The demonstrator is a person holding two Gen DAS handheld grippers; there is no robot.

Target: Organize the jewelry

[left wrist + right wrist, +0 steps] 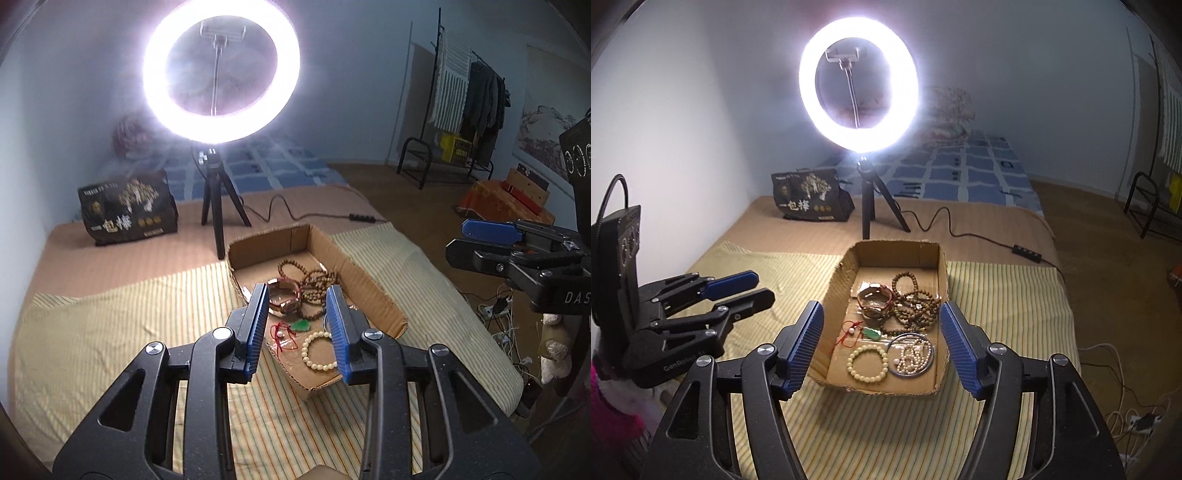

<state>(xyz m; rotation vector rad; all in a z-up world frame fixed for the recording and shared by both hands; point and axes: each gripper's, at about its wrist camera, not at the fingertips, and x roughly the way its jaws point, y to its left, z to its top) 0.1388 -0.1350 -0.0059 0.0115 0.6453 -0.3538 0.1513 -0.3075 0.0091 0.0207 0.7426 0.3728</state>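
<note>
A shallow cardboard tray [849,266] lies on a striped cloth on the bed. In it are brown wooden bead strands [916,306], a brown watch [873,295], a green pendant on red cord [872,334], a cream bead bracelet [868,363] and a blue bangle with a pearl strand [912,356]. My right gripper [881,307] hovers over the tray's near end, open and empty. My left gripper [298,290] hangs above the tray [369,280] too, open with nothing between its blue pads; the cream bracelet [317,350] shows below. Each gripper appears in the other's view: left gripper [762,286], right gripper [458,236].
A lit ring light [858,85] on a small tripod stands just behind the tray, its cable and switch [1027,253] trailing right. A black printed bag [809,199] sits at the back left. A clothes rack [465,110] and floor cables [502,314] lie beyond the bed's right edge.
</note>
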